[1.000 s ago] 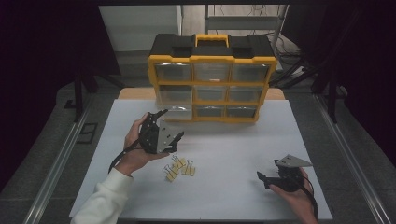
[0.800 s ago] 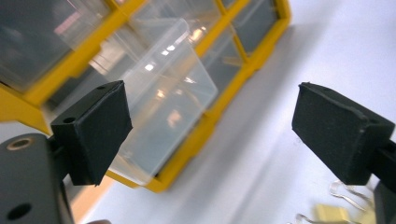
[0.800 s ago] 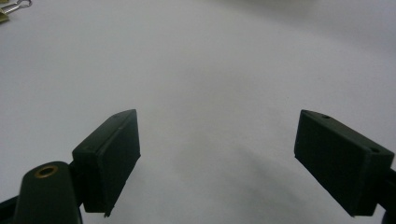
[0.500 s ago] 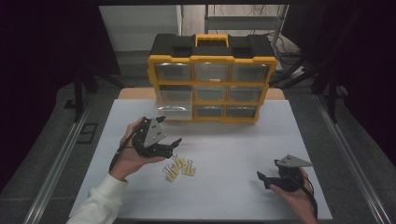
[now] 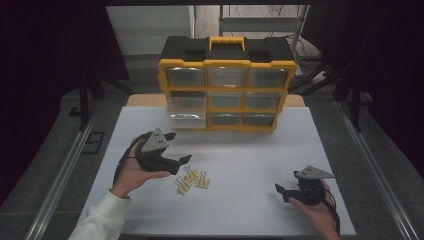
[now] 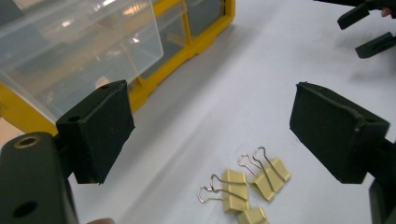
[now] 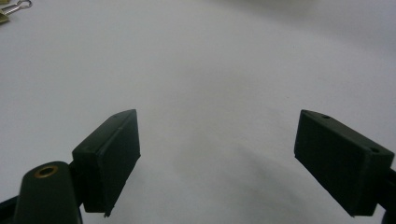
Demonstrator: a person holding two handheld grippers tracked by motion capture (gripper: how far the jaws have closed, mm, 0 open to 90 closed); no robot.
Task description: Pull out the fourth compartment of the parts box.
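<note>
High view overlooks table (image 5: 240, 150), gripper views skim close, sharing binder clips (image 6: 243, 184).

Left hand-held gripper (image 5: 177, 150) now lower and nearer person than 1.0 s ago; moved from beside organizer's bottom-left drawer (image 5: 186, 120) toward binder clips (image 5: 192, 180), jaws spread wide just left of clips.

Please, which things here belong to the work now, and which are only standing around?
In use:
left gripper, open, above the clips
binder clips
pulled-out drawer of the organizer

Idle:
right gripper, open, over bare table
the shut drawers
</note>
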